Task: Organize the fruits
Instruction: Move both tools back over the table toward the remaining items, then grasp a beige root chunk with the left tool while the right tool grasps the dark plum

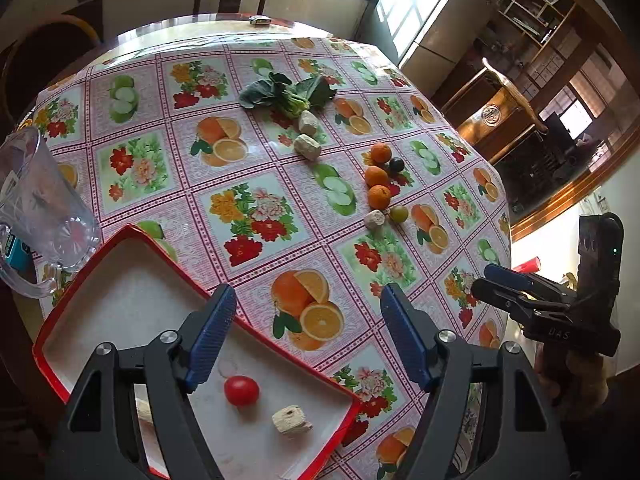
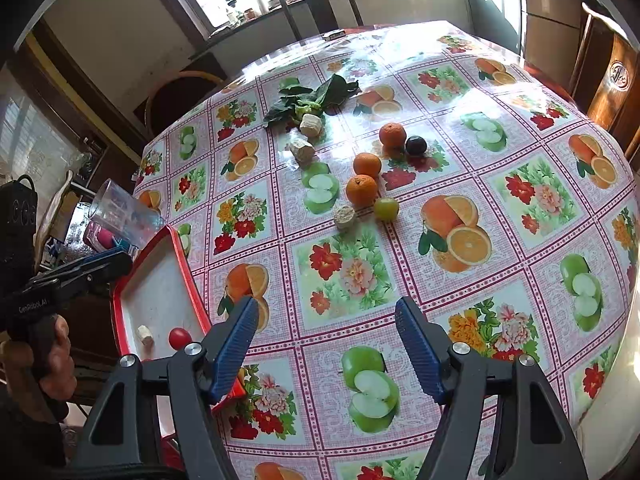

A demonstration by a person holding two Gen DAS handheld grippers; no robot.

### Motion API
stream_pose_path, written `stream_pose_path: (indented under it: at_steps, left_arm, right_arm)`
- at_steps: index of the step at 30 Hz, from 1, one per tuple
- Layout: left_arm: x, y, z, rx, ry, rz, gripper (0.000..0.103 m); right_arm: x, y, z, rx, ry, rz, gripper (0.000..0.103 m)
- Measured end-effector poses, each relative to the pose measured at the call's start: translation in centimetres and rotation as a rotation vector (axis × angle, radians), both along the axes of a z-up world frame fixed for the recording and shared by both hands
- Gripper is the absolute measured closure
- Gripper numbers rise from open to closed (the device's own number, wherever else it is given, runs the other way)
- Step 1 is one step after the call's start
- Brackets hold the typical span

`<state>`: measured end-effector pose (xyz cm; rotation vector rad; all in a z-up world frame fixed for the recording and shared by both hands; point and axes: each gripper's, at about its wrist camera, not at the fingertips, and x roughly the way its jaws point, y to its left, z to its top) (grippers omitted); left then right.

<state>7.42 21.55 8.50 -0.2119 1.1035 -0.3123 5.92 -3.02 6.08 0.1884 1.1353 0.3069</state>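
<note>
A red-rimmed white tray (image 1: 120, 304) sits at the near left and holds a red tomato (image 1: 241, 390) and a beige chunk (image 1: 291, 421). My left gripper (image 1: 308, 332) is open and empty above the tray's right edge. Three oranges (image 2: 362, 189), a dark plum (image 2: 416, 145) and a green fruit (image 2: 386, 208) lie mid-table. My right gripper (image 2: 326, 342) is open and empty, low over the near tablecloth, well short of the fruit. The tray (image 2: 160, 280) and tomato (image 2: 179, 338) also show in the right wrist view.
Leafy greens (image 1: 286, 92) and two beige chunks (image 1: 307, 146) lie farther back; another chunk (image 1: 374, 219) lies by the green fruit. A clear plastic jug (image 1: 36, 208) stands left of the tray. Chairs surround the table.
</note>
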Motion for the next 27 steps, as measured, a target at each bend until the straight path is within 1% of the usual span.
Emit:
stream_pose_path:
  at_steps: [3,8,10,11,14,17,19,22,24,27]
  left_arm:
    - [0.1,-1.7,0.3,0.000,0.000,-0.023,0.029]
    - [0.8,-4.5,0.6,0.039,0.009,-0.030,0.029]
    - [1.2,-5.4,0.8,0.069,0.016,-0.001,0.029]
    - [1.5,-5.7,0.9,0.070,0.027,0.019,0.029]
    - [2.1,-6.8,0.7,0.033,0.043,0.057,0.029]
    - [2.7,-7.9,0.3,0.054,0.044,0.079,0.029]
    - [3.1,-8.6,0.1,0.062,0.040,0.074,0.029]
    - [4.1,-9.3,-0.8,0.090,0.025,0.033,0.029]
    - [5.2,-9.5,-1.5,0.108,0.005,-0.004,0.029]
    - [7.9,-8.9,-2.7,0.139,-0.002,-0.041,0.029]
  right_arm:
    - [0.3,-1.3,0.3,0.010,0.002,-0.009,0.032]
    - [2.1,-3.5,1.0,0.020,-0.026,0.046,0.032]
    - [3.4,-4.4,1.2,0.027,-0.018,0.078,0.032]
    - [4.0,-4.8,1.4,0.023,-0.015,0.097,0.032]
    - [5.4,-6.0,2.8,-0.015,-0.042,0.153,0.032]
    - [6.8,-6.9,4.1,-0.039,-0.073,0.202,0.032]
    - [7.8,-7.3,4.5,-0.057,-0.097,0.225,0.032]
    - [9.2,-7.7,3.7,-0.077,-0.109,0.215,0.032]
    - [10.1,-7.7,2.6,-0.084,-0.107,0.193,0.037]
    - [11.4,-7.6,1.1,-0.075,-0.099,0.153,0.043]
